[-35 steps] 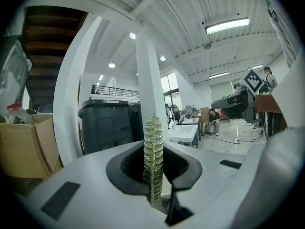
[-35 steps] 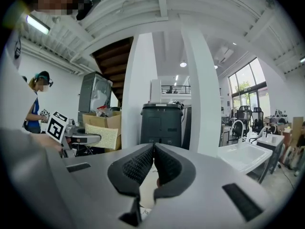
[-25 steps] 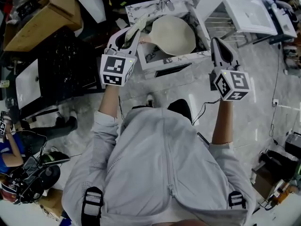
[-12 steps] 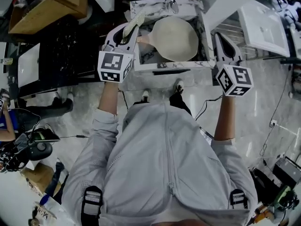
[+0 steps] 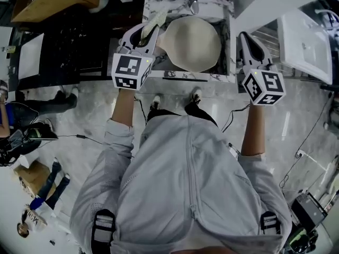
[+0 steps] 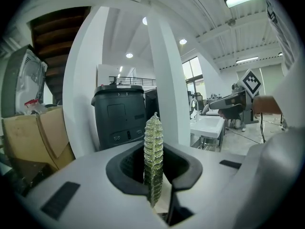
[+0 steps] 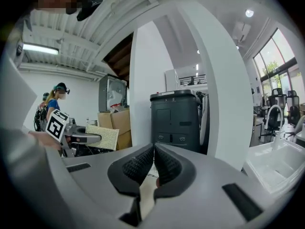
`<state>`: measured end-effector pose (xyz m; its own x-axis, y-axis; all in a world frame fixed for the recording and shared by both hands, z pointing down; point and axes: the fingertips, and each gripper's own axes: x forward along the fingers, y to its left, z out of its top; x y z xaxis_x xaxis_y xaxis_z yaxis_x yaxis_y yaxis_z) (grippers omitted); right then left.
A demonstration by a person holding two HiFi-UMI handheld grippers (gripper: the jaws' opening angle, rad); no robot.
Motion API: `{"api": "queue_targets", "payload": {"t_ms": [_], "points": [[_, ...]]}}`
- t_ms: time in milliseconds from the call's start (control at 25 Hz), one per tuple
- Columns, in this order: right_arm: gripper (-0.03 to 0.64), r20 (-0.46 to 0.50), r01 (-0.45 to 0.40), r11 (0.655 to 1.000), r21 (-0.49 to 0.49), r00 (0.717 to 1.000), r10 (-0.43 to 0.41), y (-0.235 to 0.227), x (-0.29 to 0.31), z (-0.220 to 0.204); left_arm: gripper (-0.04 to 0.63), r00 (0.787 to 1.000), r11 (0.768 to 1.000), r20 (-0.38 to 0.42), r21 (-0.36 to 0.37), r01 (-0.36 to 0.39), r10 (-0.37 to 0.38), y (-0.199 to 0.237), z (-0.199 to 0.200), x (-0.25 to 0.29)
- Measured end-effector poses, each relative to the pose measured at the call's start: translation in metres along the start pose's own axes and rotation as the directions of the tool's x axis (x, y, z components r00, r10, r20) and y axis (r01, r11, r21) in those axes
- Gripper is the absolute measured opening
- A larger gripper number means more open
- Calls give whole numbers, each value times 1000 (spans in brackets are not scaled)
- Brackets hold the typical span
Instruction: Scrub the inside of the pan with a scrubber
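— What does the head view show?

— A person in a grey jacket stands at a marbled sink in the upper centre of the frame. The pan lies in the sink with its pale inside up and its handle pointing left.

— And the grippers there?

— The left gripper is at the sink's left edge. The scrubber sticks out of its jaws, just beside the pan's handle. Whether the two touch cannot be told. The right gripper is at the sink's right edge, apart from the pan. A white basin sits at the upper right.

— What about the left gripper view?

— Its jaws are clamped on the scrubber. The scrubber stands upright and edge-on, yellow-green, and rises above the dark pads. Behind it are a black bin and a white pillar. A box is at the left of the frame. At the right, the other gripper with its cube shows above the basin.

— And the right gripper view?

— The jaws are pressed together at their tips, and no object is seen between them. The bin is in the centre of the frame. At the left, the left gripper holds the scrubber with its flat face showing. Another person stands behind it, at the far left.
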<state>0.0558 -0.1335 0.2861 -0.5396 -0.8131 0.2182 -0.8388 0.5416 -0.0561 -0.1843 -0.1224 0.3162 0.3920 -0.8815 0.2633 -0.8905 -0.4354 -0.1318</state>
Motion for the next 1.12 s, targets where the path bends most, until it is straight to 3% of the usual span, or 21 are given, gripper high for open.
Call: {"api": "queue_targets", "payload": {"t_ms": [320, 640, 960, 1120], "points": [[35, -39, -66, 997, 32, 997, 68, -52, 29, -29, 67, 994, 999, -102, 2, -32, 32, -25, -30, 62], [35, -86, -112, 992, 56, 989, 116, -78, 60, -56, 67, 972, 994, -221, -63, -94, 78, -23, -80, 101], [35, -112, -138, 988, 72, 983, 146, -89, 75, -72, 67, 930, 975, -351, -145, -170, 110, -26, -137, 144], [35, -129, -142, 986, 85, 980, 152, -95, 79, -79, 67, 905, 944, -410, -240, -227, 113, -28, -169, 167]]}}
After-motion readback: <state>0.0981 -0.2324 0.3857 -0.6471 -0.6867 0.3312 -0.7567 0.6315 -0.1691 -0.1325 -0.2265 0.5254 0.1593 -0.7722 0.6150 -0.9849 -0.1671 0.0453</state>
